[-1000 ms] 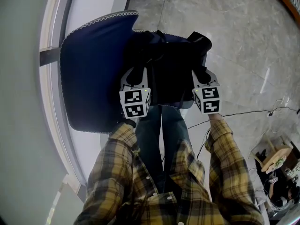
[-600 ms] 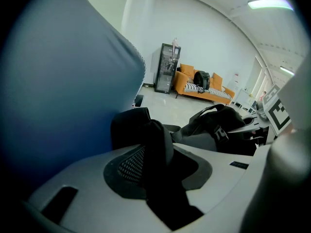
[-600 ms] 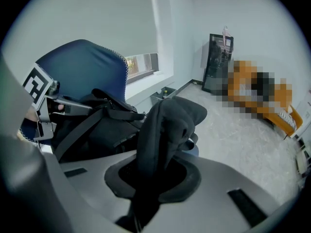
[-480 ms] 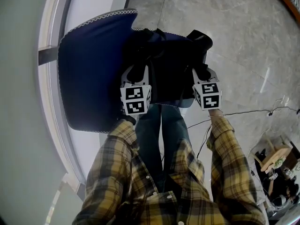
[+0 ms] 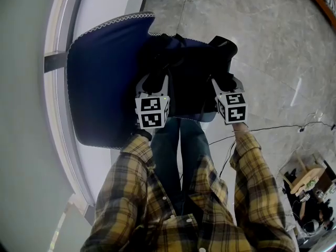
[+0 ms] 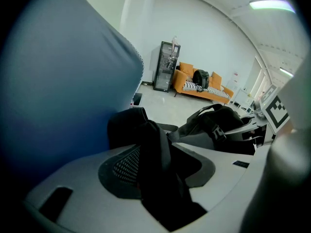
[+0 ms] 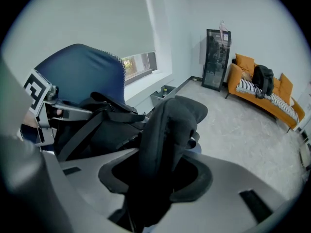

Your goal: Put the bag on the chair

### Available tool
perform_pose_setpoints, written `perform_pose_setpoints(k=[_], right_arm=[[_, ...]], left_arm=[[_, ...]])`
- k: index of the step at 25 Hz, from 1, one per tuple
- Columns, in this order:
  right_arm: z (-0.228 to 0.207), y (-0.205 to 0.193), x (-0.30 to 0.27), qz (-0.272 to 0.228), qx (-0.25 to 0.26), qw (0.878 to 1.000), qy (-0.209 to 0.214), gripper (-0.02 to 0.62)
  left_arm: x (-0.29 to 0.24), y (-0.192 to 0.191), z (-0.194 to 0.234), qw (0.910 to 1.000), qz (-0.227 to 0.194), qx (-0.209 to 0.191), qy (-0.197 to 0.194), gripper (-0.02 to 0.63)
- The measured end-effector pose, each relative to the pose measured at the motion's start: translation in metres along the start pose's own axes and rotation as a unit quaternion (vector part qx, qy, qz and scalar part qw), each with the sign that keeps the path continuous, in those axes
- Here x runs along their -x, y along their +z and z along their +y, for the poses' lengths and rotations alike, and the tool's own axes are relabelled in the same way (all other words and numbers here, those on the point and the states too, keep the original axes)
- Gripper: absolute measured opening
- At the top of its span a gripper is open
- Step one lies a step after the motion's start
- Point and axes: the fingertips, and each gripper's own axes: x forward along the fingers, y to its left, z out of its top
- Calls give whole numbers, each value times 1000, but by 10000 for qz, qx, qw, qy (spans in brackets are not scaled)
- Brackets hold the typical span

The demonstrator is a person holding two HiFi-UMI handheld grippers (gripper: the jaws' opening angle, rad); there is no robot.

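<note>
Black bag (image 5: 191, 72) resting on the seat of the blue chair (image 5: 100, 77). Its left side lies against the white-trimmed backrest and its right side reaches the seat's outer edge.

Left gripper (image 5: 152, 84), at the bag's near left corner. Its jaws have just been opening and stand spread, with a black strap (image 6: 158, 154) lying loose in the gap between them.

Right gripper (image 5: 223, 82), at the near right corner. Its jaws have also just been opening and are likewise spread, with a padded strap (image 7: 165, 130) standing up between them and dark space on either side of it.

Edges and room. The backrest closes off the bag's left. The far and right sides open onto bare floor (image 5: 262, 30). The near seat edge meets the person's legs (image 5: 181, 140), which stand close against it.

Surroundings. A wall with a low sill (image 5: 55, 62) runs just behind the backrest. A thin cable (image 5: 273, 126) crosses the floor to the right of the legs. Mixed clutter (image 5: 310, 185) sits well apart at the lower right. A small bin (image 7: 163, 95) stands by the wall beyond the chair. A dark cabinet (image 7: 216, 59) and an orange sofa (image 7: 262, 93) line the far side of the room.

Surface: grey stone tiles, under white walls.
</note>
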Motion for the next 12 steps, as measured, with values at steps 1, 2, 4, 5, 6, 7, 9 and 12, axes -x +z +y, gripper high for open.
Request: perform_pose_setpoints(k=[1, 2, 4, 5, 6, 7, 9, 12], right_arm=[[0, 0, 0, 9, -37, 10000, 30, 170], [1, 0, 0, 14, -71, 10000, 52, 184], [1, 0, 2, -15, -125, 9999, 56, 198], [0, 1, 3, -34, -149, 9999, 48, 207], [0, 1, 4, -42, -180, 9998, 46, 213], [-1, 1, 5, -39, -222, 9997, 55, 227], [-2, 1, 6, -32, -316, 9995, 89, 242], [-4, 1, 10, -52, -403, 9991, 109, 250]], left_arm=[[0, 0, -1, 10000, 1, 22, -7, 194], [1, 1, -2, 10000, 1, 46, -6, 203], [1, 1, -1, 9999, 11, 99, 37, 232], [1, 1, 0, 9999, 18, 123, 64, 244], [1, 1, 0, 9999, 25, 142, 81, 251], [1, 2, 1, 9998, 28, 156, 86, 256], [2, 4, 0, 9998, 27, 184, 71, 268], [3, 5, 0, 9997, 38, 226, 28, 288]])
